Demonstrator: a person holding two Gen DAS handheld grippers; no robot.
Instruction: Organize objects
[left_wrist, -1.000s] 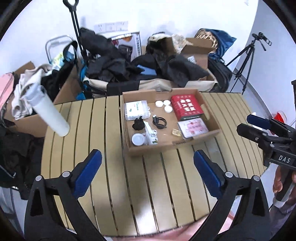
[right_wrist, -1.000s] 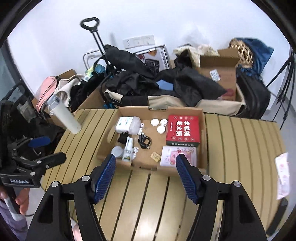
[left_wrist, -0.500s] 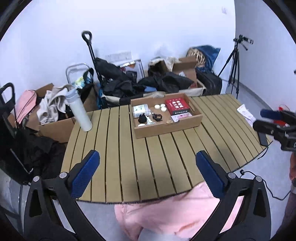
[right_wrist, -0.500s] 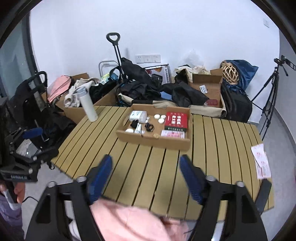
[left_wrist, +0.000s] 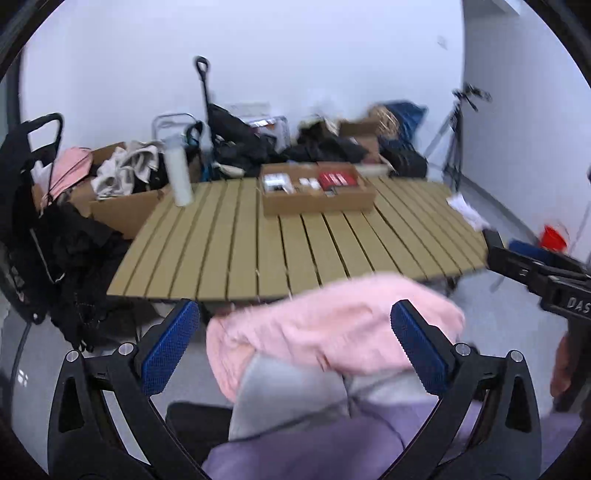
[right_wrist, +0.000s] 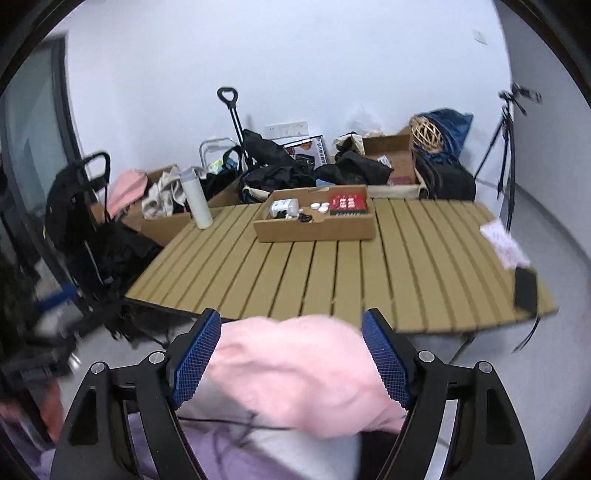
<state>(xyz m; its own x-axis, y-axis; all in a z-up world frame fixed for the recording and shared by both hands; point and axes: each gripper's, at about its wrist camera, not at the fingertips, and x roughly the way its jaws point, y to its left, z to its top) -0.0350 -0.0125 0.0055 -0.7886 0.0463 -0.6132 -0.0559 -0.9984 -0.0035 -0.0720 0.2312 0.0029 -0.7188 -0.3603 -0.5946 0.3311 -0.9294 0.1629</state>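
Both grippers sit well back from the slatted surface (right_wrist: 332, 273), low over the person's lap; pink sleeve or top fabric (right_wrist: 295, 373) fills the gap under the fingers in both wrist views.

Left gripper (left_wrist: 295, 347): blue fingers (left_wrist: 168, 349) spread wide, nothing pinched, the pink cloth only lies behind and below them. Right gripper (right_wrist: 291, 358): fingers (right_wrist: 386, 360) spread, nothing between the pads that they press on.

Task's things: all in the shallow cardboard tray (right_wrist: 314, 230) at the far middle of the surface. Inside it, a white box (right_wrist: 283, 206) at left, small white caps (right_wrist: 320, 207) mid, a red box (right_wrist: 349, 204) at right; a small dark item (right_wrist: 304, 218) near the front wall, too small to name. White bottle (right_wrist: 197, 199) stands upright at the far left edge, apart from the tray. Paper slip (right_wrist: 504, 243) and dark phone (right_wrist: 526, 290) lie at the right edge.

Key relation: the tray lies straight ahead and far from both sets of fingers, across the whole bare near part of the surface. Its long axis runs left–right, broadside to the grippers. Judging by the two views, neither hand is clearly nearer; the left faces the white-box end, the right the red-box end. Any pick needs a long forward reach first, over the tray's near wall.
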